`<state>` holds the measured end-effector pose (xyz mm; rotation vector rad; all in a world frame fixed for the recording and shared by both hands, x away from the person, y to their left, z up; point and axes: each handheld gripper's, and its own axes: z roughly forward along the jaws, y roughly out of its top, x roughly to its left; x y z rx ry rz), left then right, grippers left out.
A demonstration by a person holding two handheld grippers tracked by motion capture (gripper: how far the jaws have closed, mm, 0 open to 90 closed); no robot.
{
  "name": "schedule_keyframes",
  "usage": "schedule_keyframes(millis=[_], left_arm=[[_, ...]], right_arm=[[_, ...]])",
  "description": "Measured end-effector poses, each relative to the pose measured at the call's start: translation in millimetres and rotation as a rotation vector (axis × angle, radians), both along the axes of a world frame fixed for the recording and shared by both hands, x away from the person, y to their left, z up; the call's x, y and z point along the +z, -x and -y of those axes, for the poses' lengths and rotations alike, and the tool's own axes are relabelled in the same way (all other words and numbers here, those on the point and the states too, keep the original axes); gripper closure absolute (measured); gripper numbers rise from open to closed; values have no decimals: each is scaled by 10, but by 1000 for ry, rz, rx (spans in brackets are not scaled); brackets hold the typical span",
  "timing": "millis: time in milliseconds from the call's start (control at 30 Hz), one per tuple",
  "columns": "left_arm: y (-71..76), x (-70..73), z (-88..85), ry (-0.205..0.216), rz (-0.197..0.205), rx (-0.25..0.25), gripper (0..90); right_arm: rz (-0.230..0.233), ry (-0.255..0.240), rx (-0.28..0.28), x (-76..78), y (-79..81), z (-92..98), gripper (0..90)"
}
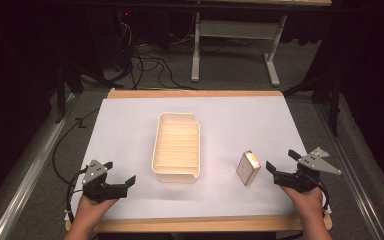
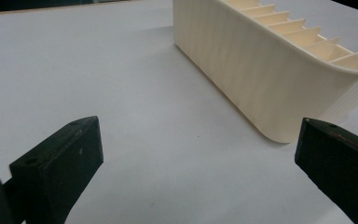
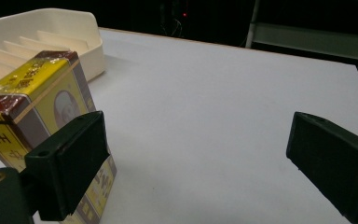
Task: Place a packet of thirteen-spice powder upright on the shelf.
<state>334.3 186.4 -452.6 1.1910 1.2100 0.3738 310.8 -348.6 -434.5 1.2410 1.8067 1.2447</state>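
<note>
Yellow and shiny, the small box (image 1: 248, 168) stands on end on the white table (image 1: 130, 125), just to the left of the right gripper (image 1: 281, 164). That gripper is the near one; the left gripper (image 1: 121, 174) is far off on the other side of the cream tray (image 1: 176, 147). In the right gripper view the box (image 3: 37, 107) sits right by the left jaw, outside the gap, not between the jaws. So the gripper needs to slide left to get around it, I think. Its jaws are spread wide with nothing in them. The left gripper (image 2: 191, 154) is spread wide too, and holds nothing. The box is tall, with flat sides, sharp corners and a glossy wrap. The tray is hard plastic, long from near to far, with round corners and thin ribs across the inside.
</note>
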Motion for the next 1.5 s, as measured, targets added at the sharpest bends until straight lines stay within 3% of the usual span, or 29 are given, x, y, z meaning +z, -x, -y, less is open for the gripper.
schedule_keyframes(millis=[267, 900, 1200, 1500], left_arm=[[10, -2, 11, -13, -2, -21, 18], [16, -16, 46, -31, -1, -38, 19], [9, -8, 34, -26, 2, -31, 20], [15, -7, 30, -26, 4, -32, 20]], right_arm=[[10, 2, 3, 54, 3, 18, 52], [109, -35, 67, 402, 131, -141, 74], [118, -30, 129, 482, 168, -349, 81], [89, -14, 167, 420, 171, -516, 118]])
